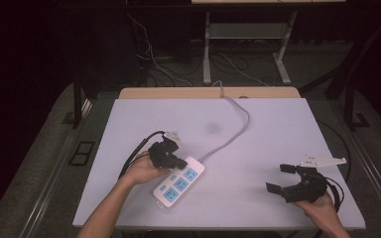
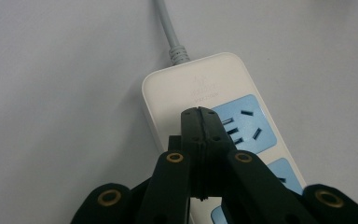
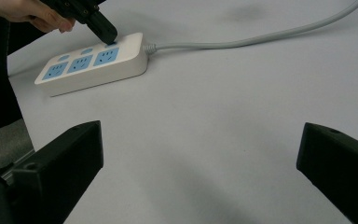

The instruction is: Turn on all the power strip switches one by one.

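A white power strip (image 1: pixel 178 182) with blue sockets lies at the front left of the white tabletop (image 1: pixel 278 124), and its grey cable (image 1: pixel 238 124) runs off toward the back edge. My left gripper (image 1: pixel 182 162) is shut with nothing between its jaws. In the left gripper view its tip (image 2: pixel 199 114) sits over the strip (image 2: pixel 200 79), beside the socket closest to the cable (image 2: pixel 168 28). From the right gripper view, that tip (image 3: pixel 105 32) meets a small blue button on the strip (image 3: pixel 93 65). My right gripper (image 1: pixel 279 177) (image 3: pixel 200 140) stands open over bare table at the front right.
A wooden strip (image 1: pixel 208 92) borders the table's back edge. Behind it stand metal desk legs (image 1: pixel 207 49) and loose cables (image 1: pixel 154 64) on the floor. Each gripper trails a black cable (image 1: pixel 134 153) toward the front edge.
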Demonstrator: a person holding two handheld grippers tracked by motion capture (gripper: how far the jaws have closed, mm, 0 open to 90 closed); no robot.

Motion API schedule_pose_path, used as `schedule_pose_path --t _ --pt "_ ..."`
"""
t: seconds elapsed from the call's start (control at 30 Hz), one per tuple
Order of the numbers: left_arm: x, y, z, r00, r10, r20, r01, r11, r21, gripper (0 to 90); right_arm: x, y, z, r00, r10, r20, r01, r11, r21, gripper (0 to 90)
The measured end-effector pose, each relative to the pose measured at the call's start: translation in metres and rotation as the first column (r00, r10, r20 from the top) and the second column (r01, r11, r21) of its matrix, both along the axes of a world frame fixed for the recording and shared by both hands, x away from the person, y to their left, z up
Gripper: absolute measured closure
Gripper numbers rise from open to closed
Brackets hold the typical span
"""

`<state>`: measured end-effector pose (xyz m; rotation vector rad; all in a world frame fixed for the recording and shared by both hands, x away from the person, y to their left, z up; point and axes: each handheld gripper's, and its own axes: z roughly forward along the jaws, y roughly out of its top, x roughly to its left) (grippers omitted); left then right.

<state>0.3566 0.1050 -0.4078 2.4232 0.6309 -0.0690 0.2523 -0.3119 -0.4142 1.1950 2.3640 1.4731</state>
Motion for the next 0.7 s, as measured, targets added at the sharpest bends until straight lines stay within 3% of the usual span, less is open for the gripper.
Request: schedule_pose_path --t 0.47,0.7 --pt "0.0008 0.0033 -0.0029 0.9984 0.042 -0.037 -0.042 0.9988 -0.026 89.7 -0.0008 0.0018 0.0001 1.0 0.006 0.002 -0.006 1.0 -0.004 0.3" --pt "-0.0011 0.0013 -0.0013 0.9993 0.034 -0.015 -0.034 0.9994 -0.006 89.6 -0.0002 0.0021 -0.0002 1.0 0.004 0.0 -0.004 1.0 -0.005 0.3"
